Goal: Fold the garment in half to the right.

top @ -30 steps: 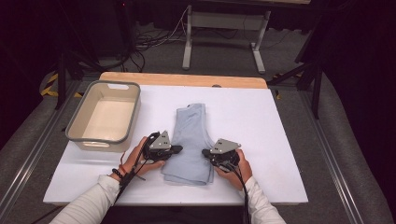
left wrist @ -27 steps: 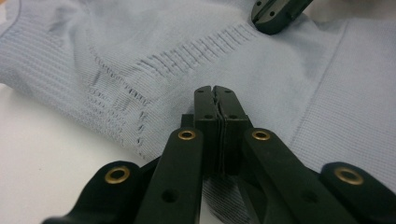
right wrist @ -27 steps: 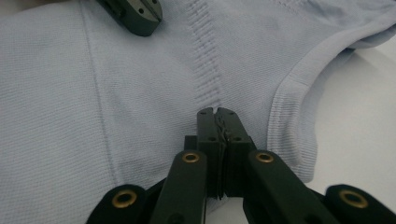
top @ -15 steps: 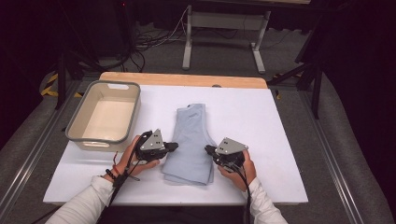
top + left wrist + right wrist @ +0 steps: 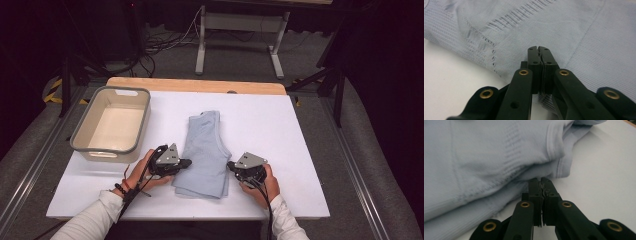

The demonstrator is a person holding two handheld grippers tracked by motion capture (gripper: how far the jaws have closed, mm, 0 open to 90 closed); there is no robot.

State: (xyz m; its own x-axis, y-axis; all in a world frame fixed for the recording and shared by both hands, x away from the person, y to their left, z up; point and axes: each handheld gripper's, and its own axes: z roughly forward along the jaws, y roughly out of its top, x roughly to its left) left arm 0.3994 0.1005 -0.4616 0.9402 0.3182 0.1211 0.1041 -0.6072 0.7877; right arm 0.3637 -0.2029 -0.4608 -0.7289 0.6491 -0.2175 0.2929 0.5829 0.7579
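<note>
A folded light-blue knit garment (image 5: 205, 150) lies in the middle of the white tabletop (image 5: 290, 130). My left gripper (image 5: 189, 162) rests at the garment's left edge, near its front corner. In the left gripper view its jaws are pressed together, their tips (image 5: 539, 47) over the ribbed fabric (image 5: 574, 30) with no cloth between them. My right gripper (image 5: 230, 165) sits at the garment's right edge. Its jaws are likewise shut, their tips (image 5: 541, 179) right at the folded hem (image 5: 486, 152), gripping nothing.
A grey-rimmed beige bin (image 5: 80, 145) stands empty at the left of the table, just beyond my left hand. A wooden strip (image 5: 195, 85) runs along the far edge. Bare white surface lies right of the garment.
</note>
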